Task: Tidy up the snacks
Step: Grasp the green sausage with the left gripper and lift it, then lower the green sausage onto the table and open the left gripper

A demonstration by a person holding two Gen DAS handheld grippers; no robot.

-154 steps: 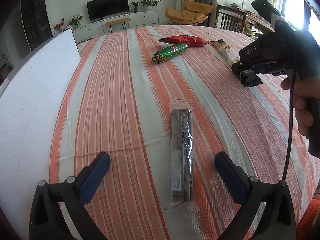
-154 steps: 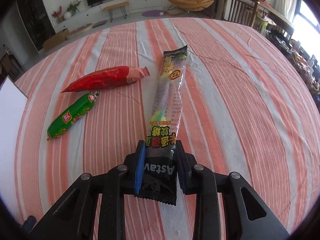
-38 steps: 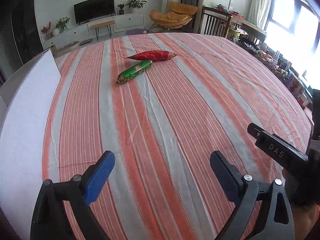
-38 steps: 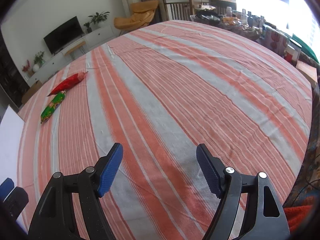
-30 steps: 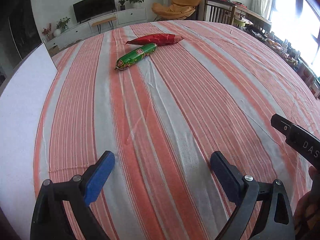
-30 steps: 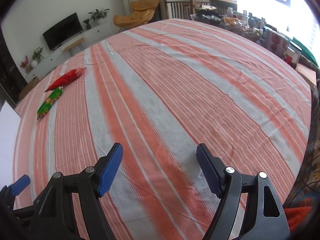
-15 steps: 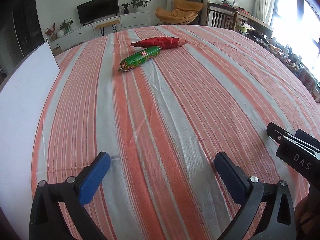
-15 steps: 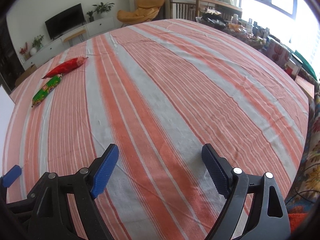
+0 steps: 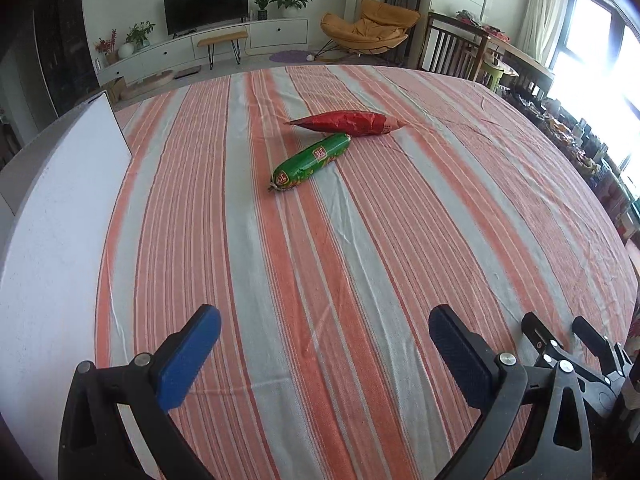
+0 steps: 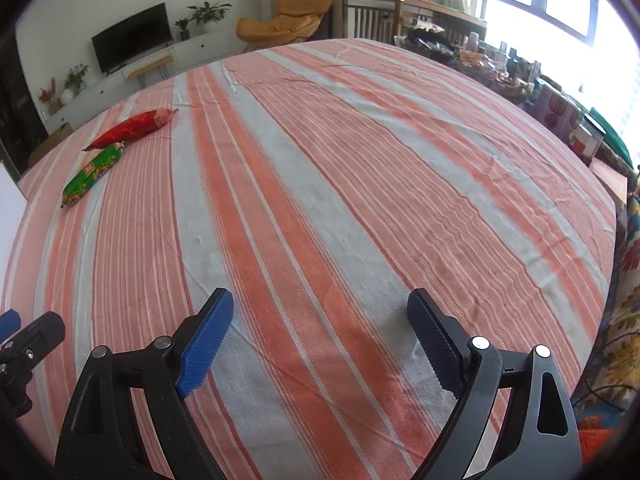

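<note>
A green sausage-shaped snack (image 9: 310, 163) and a red snack packet (image 9: 347, 123) lie side by side, touching, on the striped tablecloth (image 9: 360, 240), far ahead of me. In the right wrist view the green snack (image 10: 93, 175) and the red packet (image 10: 132, 130) lie at the far left. My left gripper (image 9: 324, 354) is open and empty, low over the cloth. My right gripper (image 10: 320, 334) is open and empty. Part of the right gripper shows at the left view's lower right (image 9: 576, 344).
A white board (image 9: 52, 216) stands along the table's left side. Chairs (image 9: 456, 52) and a cluttered side table (image 10: 520, 76) stand beyond the far and right edges. A TV unit stands at the back of the room.
Both grippers have stayed open and empty. The left view has tilted toward the green and red snacks, which now sit nearer its centre. The right gripper has shifted slightly.
</note>
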